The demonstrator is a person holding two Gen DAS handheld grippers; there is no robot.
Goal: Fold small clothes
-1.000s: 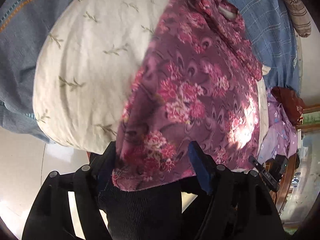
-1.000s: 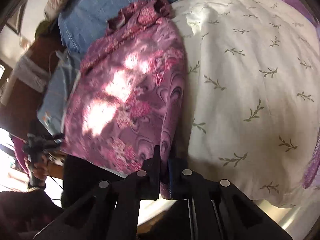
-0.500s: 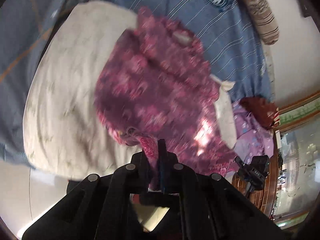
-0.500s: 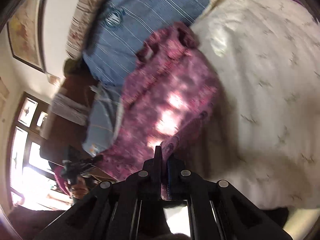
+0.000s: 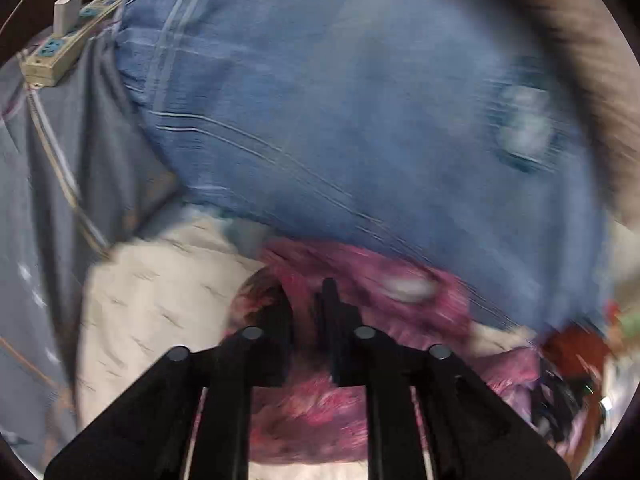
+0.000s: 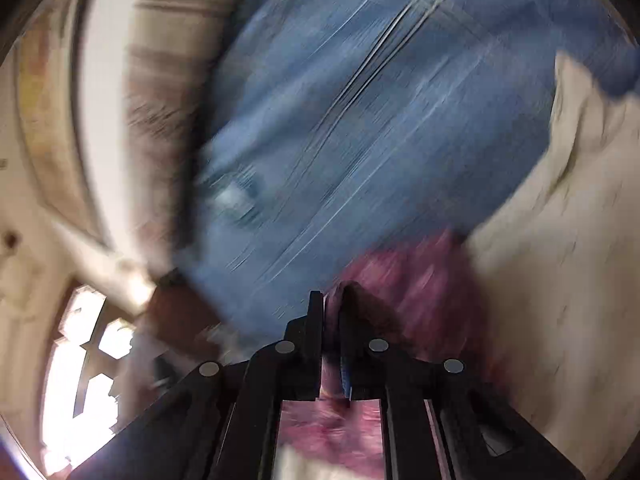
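- Left wrist view is filled mostly by one blue striped bedcover (image 5: 360,128), badly smeared by motion; a round pale emblem (image 5: 524,128) sits on it, its lettering too blurred to read
- One cream pillow with small leaf sprigs (image 5: 152,300) lies below the blue cloth at lower left; the right wrist view shows it (image 6: 568,240) along the right side
- One purple floral garment (image 5: 368,280) lies bunched on the pillow against the blue cover's edge, a pale neck label (image 5: 404,286) showing, nothing legible on it
- Left gripper (image 5: 306,300) has its jaws almost together and just easing apart, with a fold of the garment pinched between them
- Right gripper (image 6: 330,304) likewise has its jaws nearly together, just parting a little, with purple cloth (image 6: 416,280) clamped in the narrow slot
- One striped brownish bolster (image 6: 160,60) runs along the blue cover's far edge
- One beige power strip (image 5: 60,48) lies at upper left with blue sockets; one white charger (image 5: 68,12) is plugged into it, its cable trailing off
- No container is in sight
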